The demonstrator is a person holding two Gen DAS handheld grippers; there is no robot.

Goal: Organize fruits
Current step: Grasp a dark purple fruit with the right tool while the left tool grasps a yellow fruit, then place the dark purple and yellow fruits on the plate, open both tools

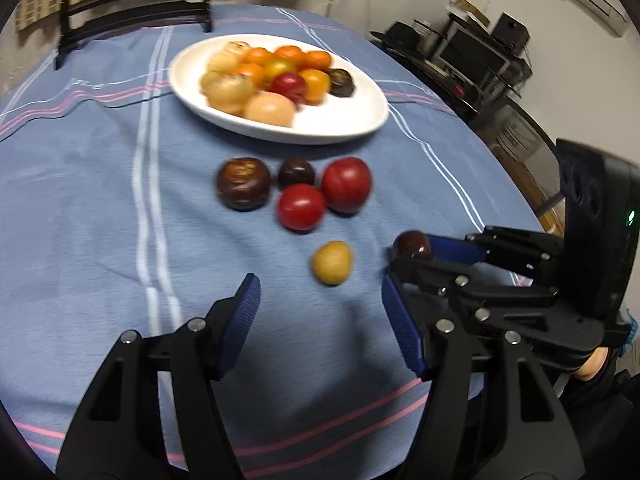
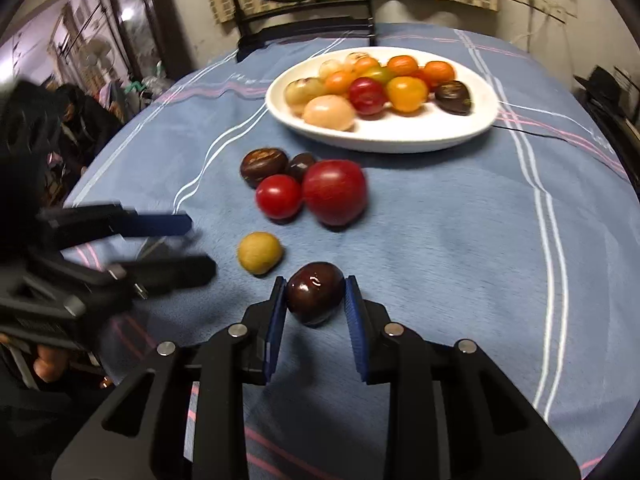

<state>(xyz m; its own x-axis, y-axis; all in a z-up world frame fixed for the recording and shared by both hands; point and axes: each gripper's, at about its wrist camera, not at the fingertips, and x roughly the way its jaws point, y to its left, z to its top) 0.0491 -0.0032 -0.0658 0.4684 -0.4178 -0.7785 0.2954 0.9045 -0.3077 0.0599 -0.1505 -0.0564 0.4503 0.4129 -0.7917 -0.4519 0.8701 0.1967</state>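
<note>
Item: dark plum point(image 2: 316, 298), small, round and glossy, sitting between the pads of our right gripper point(image 2: 316, 300), which pinches it across its widest part; it lies well short of the plate point(image 2: 460, 136), on the near side, low over the cloth point(image 2: 460, 240). We judge it light, smooth-skinned and likely slippery, soft enough to bruise, so a gentle hold at the middle should serve, with no squeeze beyond what carries it. Our left gripper point(image 1: 320, 320) hangs spread wide and holds nothing, further from the plate than every loose fruit. Adjacent stock: one yellow fruit point(image 2: 260, 258) on the cloth just beside the plum, on its plate-ward left; between that and the plate, a tight cluster of four, namely a large red fruit point(image 2: 334, 192), a smaller red one point(image 2: 279, 197), a brown one point(image 2: 264, 166) and a small dark one point(image 2: 301, 165), touching or nearly so. The plate itself carries a heap of orange, pale, red and dark fruit, crowded toward its far-left part, with bare rim on the near right. Obstacles, as we judge: the cluster stands on the straight line to the plate, and a low carry could knock it and set round fruit rolling; lifting above it looks safer. A chair point(image 2: 304, 20) stands beyond the plate, clear of the work.
</note>
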